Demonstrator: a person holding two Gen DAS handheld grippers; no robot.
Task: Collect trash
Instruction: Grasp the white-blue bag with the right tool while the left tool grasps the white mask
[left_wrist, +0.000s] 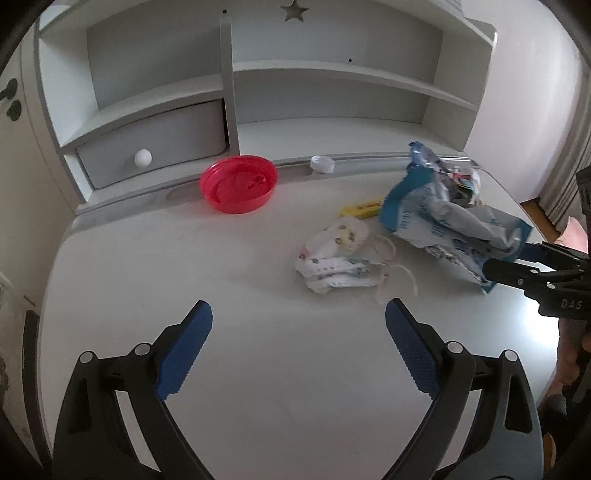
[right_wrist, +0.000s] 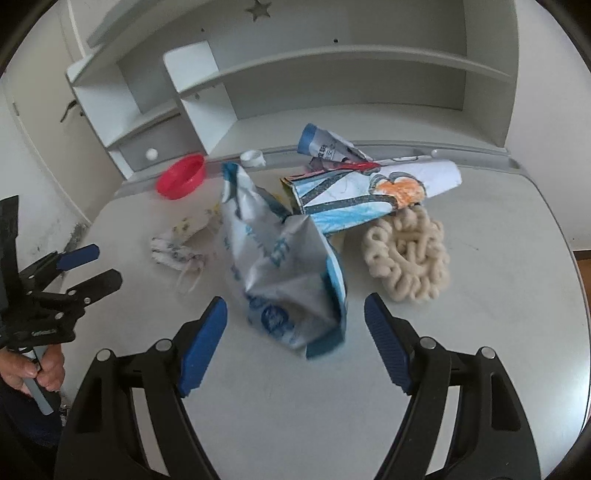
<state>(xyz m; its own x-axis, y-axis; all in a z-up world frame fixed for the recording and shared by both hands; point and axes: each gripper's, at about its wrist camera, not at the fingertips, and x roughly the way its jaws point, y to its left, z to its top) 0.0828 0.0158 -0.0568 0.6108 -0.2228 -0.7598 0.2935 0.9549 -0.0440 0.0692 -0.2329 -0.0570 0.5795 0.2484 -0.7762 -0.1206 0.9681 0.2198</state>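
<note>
Trash lies on a white desk. A crumpled blue and silver bag lies in the middle, just beyond my right gripper, which is open and empty above the desk. A crumpled patterned face mask with loose strings rests beyond my left gripper, also open and empty. The same mask shows left of the bag in the right wrist view. A yellow wrapper lies behind the mask. A coloured paper drawing and a crushed blue-capped tube lie behind the bag.
A red plastic lid and a small white cap sit by the desk's back rail. A beige knitted scrunchie lies right of the drawing. White shelves and a grey drawer stand behind. A hand holds the left gripper's handle.
</note>
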